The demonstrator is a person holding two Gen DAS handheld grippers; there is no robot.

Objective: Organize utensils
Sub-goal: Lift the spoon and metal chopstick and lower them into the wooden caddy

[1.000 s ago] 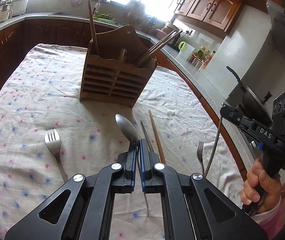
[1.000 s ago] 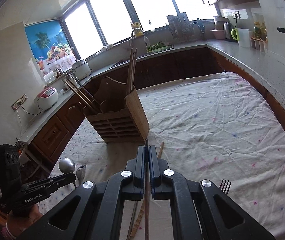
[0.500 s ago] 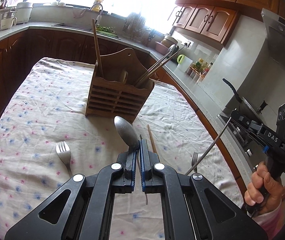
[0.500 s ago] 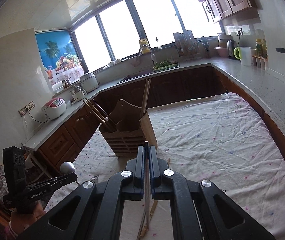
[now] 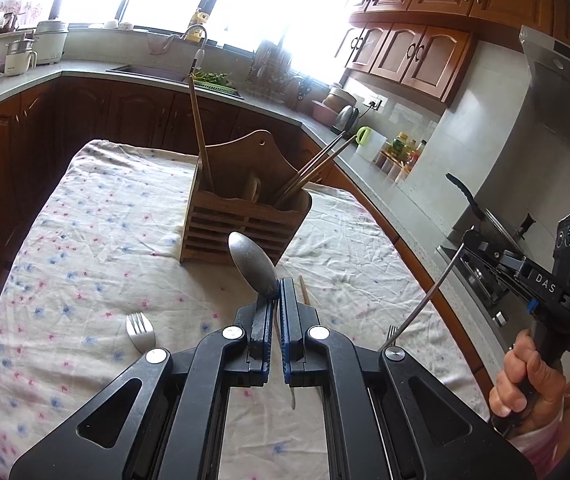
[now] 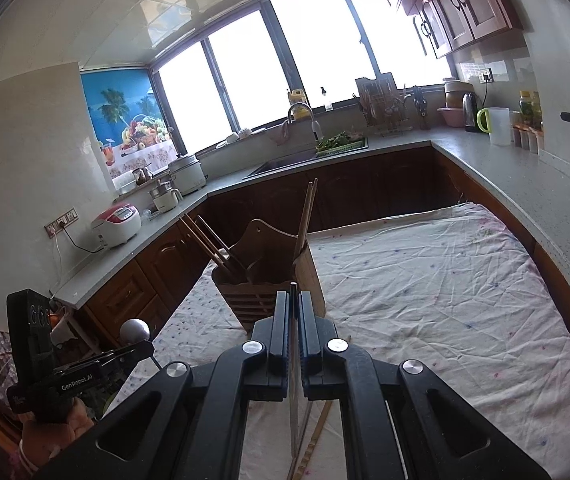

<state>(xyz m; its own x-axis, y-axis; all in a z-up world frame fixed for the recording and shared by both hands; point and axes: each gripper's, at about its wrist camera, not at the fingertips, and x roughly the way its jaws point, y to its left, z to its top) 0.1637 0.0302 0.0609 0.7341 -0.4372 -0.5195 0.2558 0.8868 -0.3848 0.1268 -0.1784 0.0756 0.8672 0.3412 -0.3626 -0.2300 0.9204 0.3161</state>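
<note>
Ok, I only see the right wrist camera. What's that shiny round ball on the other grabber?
Observer: It's a spoon. The left gripper is shut on its neck, bowl pointing up.
Child: Are any forks lying on the cloth?
Observer: Yes, a fork lies on the cloth, just left of that gripper.
Child: And the thing I'm holding, which way does it go?
Observer: The right gripper is shut on a thin metal stick that slants down toward the cloth. Its lower end is hidden behind the left gripper, so I can't tell what kind of utensil it is.
</note>
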